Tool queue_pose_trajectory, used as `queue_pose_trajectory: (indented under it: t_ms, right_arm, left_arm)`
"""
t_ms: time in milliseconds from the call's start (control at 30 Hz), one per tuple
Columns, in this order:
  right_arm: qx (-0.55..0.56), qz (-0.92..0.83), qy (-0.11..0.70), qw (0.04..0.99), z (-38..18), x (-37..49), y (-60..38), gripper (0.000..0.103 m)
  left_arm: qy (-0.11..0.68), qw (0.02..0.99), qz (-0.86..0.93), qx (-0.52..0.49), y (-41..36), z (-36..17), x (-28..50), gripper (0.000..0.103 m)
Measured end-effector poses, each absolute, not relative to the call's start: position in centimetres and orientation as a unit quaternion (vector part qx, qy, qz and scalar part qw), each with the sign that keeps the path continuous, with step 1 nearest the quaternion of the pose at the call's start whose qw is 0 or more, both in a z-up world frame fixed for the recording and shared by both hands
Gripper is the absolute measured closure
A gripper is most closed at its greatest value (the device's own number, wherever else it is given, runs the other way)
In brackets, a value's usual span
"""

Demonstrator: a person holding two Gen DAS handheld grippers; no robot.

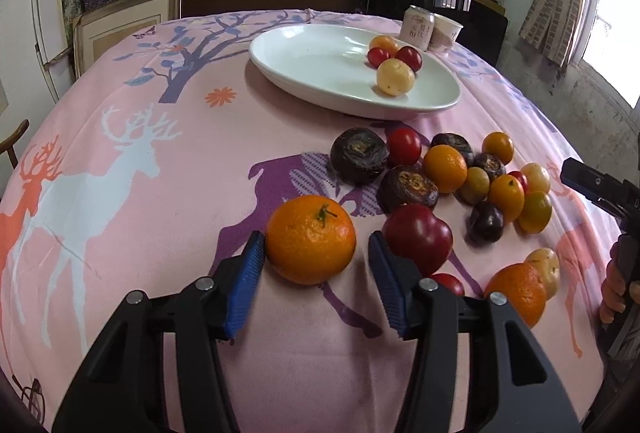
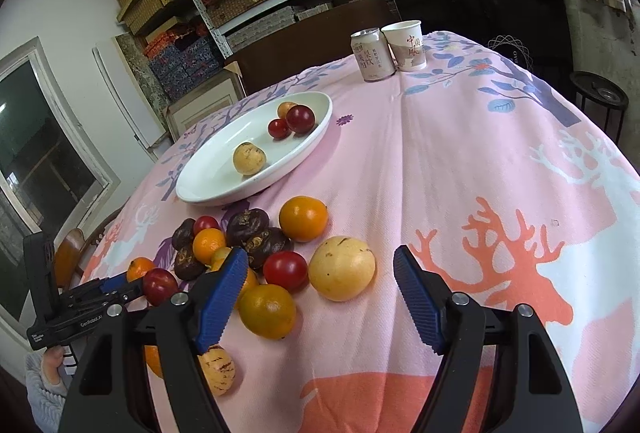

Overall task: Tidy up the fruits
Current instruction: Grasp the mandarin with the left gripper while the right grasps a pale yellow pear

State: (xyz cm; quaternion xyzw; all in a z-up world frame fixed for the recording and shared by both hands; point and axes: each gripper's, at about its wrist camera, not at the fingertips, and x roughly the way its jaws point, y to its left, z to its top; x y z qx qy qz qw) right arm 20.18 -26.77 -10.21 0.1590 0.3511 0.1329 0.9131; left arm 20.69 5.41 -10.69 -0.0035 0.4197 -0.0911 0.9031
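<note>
The surface (image 1: pixel 168 217), under its pink deer cloth, carries a white plate (image 1: pixel 320 73) toward the far edge, with four small fruits already on it. Nearer me lies the loose pile of fruit (image 1: pixel 460 177). My left gripper (image 1: pixel 316 265) straddles the big orange (image 1: pixel 311 239): the left pad touches the peel, the right pad stands just clear, so nothing is gripped yet. I judge I should centre on its widest part, squeeze gently, then lift straight up, clear of the red plum (image 1: pixel 418 237) beside it. My right gripper (image 2: pixel 320 297) hangs open and empty over the pile's near edge.
</note>
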Motion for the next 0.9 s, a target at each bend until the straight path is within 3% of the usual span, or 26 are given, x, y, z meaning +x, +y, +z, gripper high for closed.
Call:
queue_pose_trajectory:
  t_ms: [100, 367, 567, 700, 900]
  right_arm:
    - [0.158, 0.126, 0.355, 0.913, -10.4, 20.3, -26.9, 0.027]
    - [0.126, 0.105, 0.379, 0.911, -11.1, 20.5, -26.2, 0.029]
    - [0.102, 0.105, 0.393, 0.908, -11.4, 21.2, -25.3, 0.036]
    - [0.114, 0.1, 0.391, 0.908, -11.4, 21.9, -26.0, 0.056]
    - [0.106, 0.091, 0.385, 0.912, -11.2, 21.7, -26.3, 0.055]
  left_arm:
    - [0.418, 0.904, -0.088, -0.011, 5.7, -10.6, 20.8, 0.057]
    - [0.41, 0.908, -0.085, -0.028, 6.6, -10.2, 20.6, 0.057]
    - [0.415, 0.905, -0.088, -0.023, 6.4, -10.4, 20.7, 0.057]
    - [0.419, 0.903, -0.088, -0.029, 6.5, -10.5, 20.7, 0.057]
    - [0.419, 0.903, -0.088, -0.03, 6.5, -10.6, 20.8, 0.057]
